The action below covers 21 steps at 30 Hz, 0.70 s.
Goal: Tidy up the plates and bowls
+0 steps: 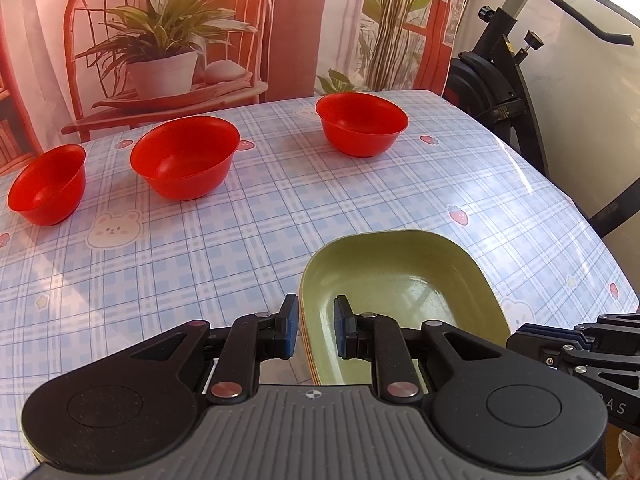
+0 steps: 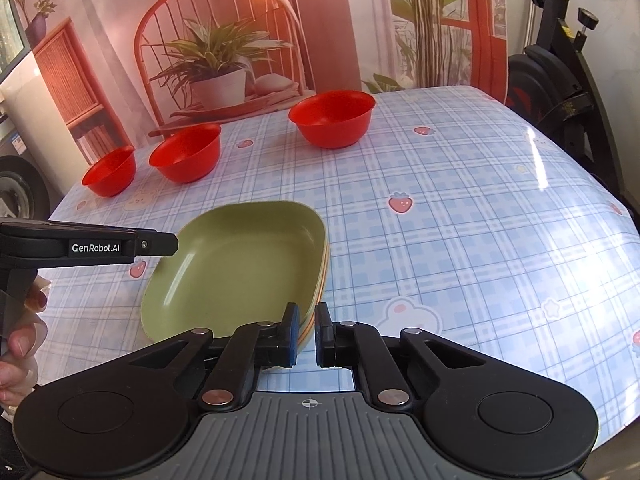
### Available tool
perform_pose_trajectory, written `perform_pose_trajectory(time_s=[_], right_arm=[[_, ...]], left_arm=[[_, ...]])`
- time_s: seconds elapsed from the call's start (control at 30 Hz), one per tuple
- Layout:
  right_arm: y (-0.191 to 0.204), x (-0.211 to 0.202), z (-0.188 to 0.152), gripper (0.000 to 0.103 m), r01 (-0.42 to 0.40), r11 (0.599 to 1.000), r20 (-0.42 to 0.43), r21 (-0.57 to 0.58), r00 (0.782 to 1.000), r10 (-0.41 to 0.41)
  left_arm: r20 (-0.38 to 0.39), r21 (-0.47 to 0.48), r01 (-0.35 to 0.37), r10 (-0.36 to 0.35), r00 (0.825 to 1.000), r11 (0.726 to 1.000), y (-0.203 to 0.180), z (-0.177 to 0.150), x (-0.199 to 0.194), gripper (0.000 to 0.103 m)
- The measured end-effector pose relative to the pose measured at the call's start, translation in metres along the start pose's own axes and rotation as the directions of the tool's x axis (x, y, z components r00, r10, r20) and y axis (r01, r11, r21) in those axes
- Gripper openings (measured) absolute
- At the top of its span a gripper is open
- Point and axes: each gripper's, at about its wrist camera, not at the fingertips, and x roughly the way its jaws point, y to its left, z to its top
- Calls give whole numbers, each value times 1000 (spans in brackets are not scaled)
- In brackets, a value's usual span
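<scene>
A stack of plates with a green plate (image 1: 404, 292) on top lies on the table near me; it also shows in the right wrist view (image 2: 236, 268). My left gripper (image 1: 316, 330) is open, its fingers straddling the stack's left rim. My right gripper (image 2: 307, 336) is slightly open, its fingers either side of the stack's near right rim without clamping it. Three red bowls stand apart at the far side: left (image 1: 48, 186), middle (image 1: 185, 157), right (image 1: 362, 123). In the right wrist view they are the left (image 2: 110, 170), the middle (image 2: 186, 151) and the right (image 2: 332, 117).
The table (image 2: 460, 208) has a blue plaid cloth with strawberries and bears. An exercise bike (image 1: 516, 80) stands past its right edge. A printed backdrop (image 1: 168, 32) hangs behind the table. The other gripper's body (image 2: 88, 246) reaches over the stack's left side.
</scene>
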Motion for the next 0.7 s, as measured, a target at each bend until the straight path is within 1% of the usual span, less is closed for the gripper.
perform_pose_trajectory(time_s=[0.23, 0.3, 0.37, 0.43, 0.6, 0.7], right_arm=[[5, 3, -3, 7, -1, 1000, -7, -4, 1000, 1], [4, 2, -1, 8, -1, 1000, -2, 3, 1000, 1], [0, -2, 3, 14, 1, 1000, 11, 22, 1000, -1], [-2, -6, 8, 17, 1, 999, 25, 37, 1000, -2], [0, -21, 32, 17, 1, 1000, 82, 31, 997, -3], [7, -30, 53, 17, -11, 1000, 125, 15, 992, 9]], left_arm=[[-3, -3, 2, -2, 1000, 1000, 3, -1, 1, 20], [2, -9, 5, -5, 1000, 1000, 5, 1, -1, 20], [10, -14, 4, -4, 1000, 1000, 6, 3, -4, 20], [18, -17, 6, -6, 1000, 1000, 8, 5, -8, 20], [51, -24, 17, -16, 999, 1000, 25, 20, -26, 20], [72, 23, -6, 4, 997, 1000, 34, 32, -39, 20]])
